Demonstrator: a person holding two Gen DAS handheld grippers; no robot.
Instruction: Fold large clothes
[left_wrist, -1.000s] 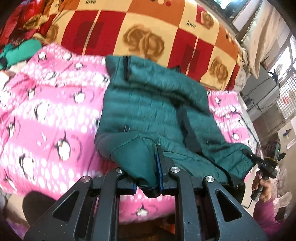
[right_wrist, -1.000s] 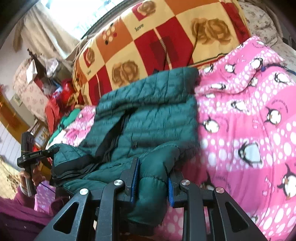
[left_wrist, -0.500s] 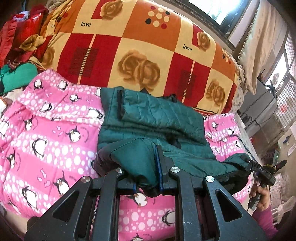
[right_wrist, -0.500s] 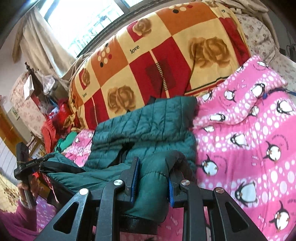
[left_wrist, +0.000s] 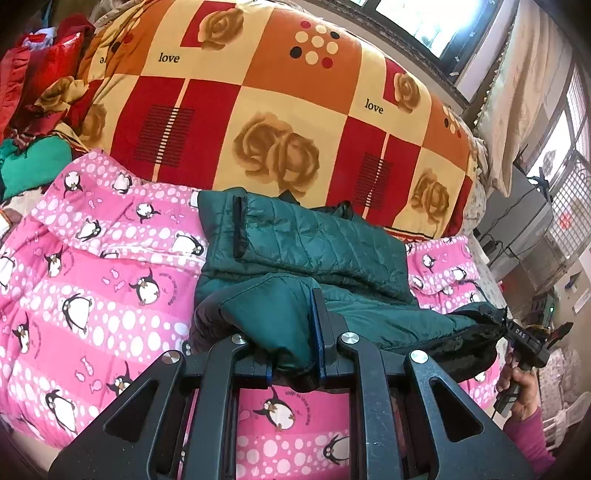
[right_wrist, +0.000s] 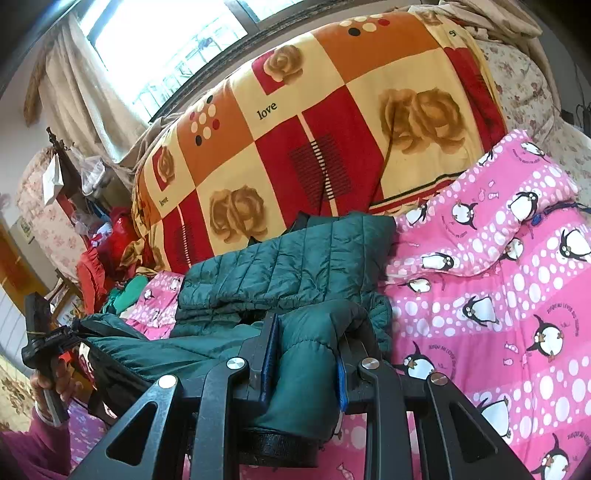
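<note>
While a second ago the green puffer jacket (left_wrist: 317, 251) lay nearly flat, its near hem now rides higher and farther over the quilted body, so less of its front shows. The left claw (left_wrist: 295, 354) and right claw (right_wrist: 303, 365) are each clamped shut on one bunched hem corner, the hem between them lifted and the rest lying on the bed. One jacket and two claws are seen, on a pink penguin blanket (left_wrist: 92, 295) before one rose-patterned quilt (left_wrist: 277, 110).
</note>
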